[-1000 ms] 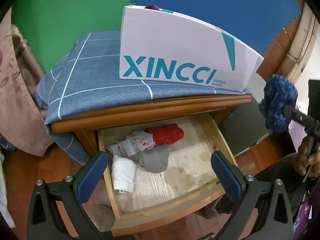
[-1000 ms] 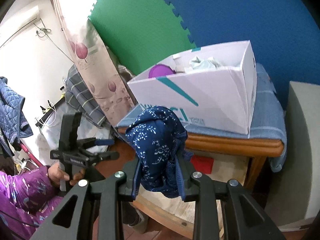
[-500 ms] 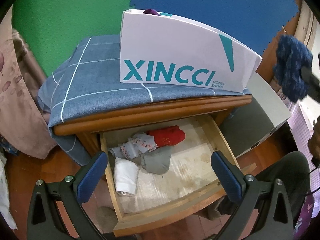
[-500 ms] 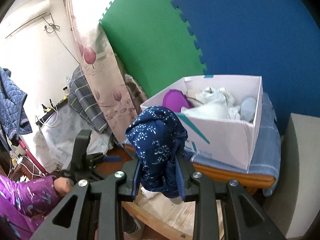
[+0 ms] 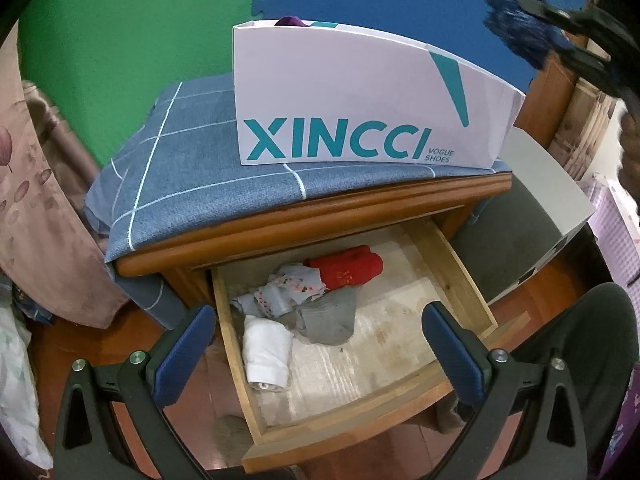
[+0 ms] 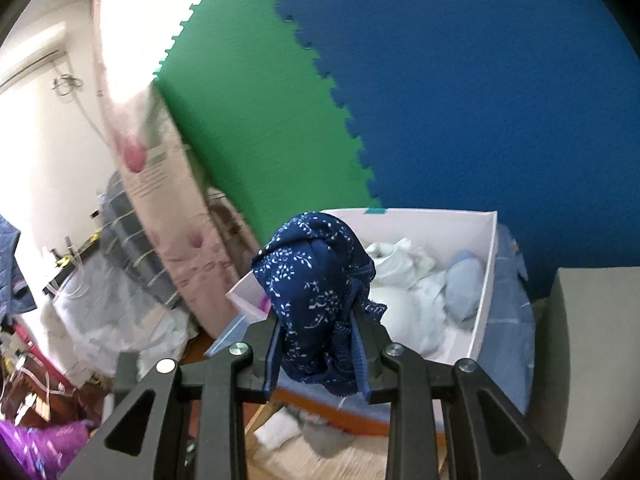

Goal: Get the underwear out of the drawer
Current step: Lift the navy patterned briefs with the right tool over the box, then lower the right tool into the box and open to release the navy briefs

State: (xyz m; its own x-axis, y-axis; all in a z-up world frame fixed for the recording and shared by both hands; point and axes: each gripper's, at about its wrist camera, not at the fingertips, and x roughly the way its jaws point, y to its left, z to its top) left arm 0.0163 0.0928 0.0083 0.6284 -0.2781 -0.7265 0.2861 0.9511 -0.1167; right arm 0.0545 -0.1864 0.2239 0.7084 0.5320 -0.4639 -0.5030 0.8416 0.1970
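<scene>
one dark blue underwear (image 6: 316, 292) is pinched in the right tool (image 6: 318, 354), bunched upright, its long axis vertical, just in front of and slightly above the white shoe box (image 6: 486, 280). the left tool (image 5: 320, 354), wide open and empty, hangs above the drawer (image 5: 460, 268), farther from the box.

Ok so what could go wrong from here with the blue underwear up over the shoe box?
1. The blue underwear is bunched in the right claw, with loose fabric hanging below; it might cling on release and miss the shoe box.
2. The box already holds clothes, so the new piece could land on top and slide off.
3. The drawer stands open below, so a fumbled piece may drop back in.
</scene>
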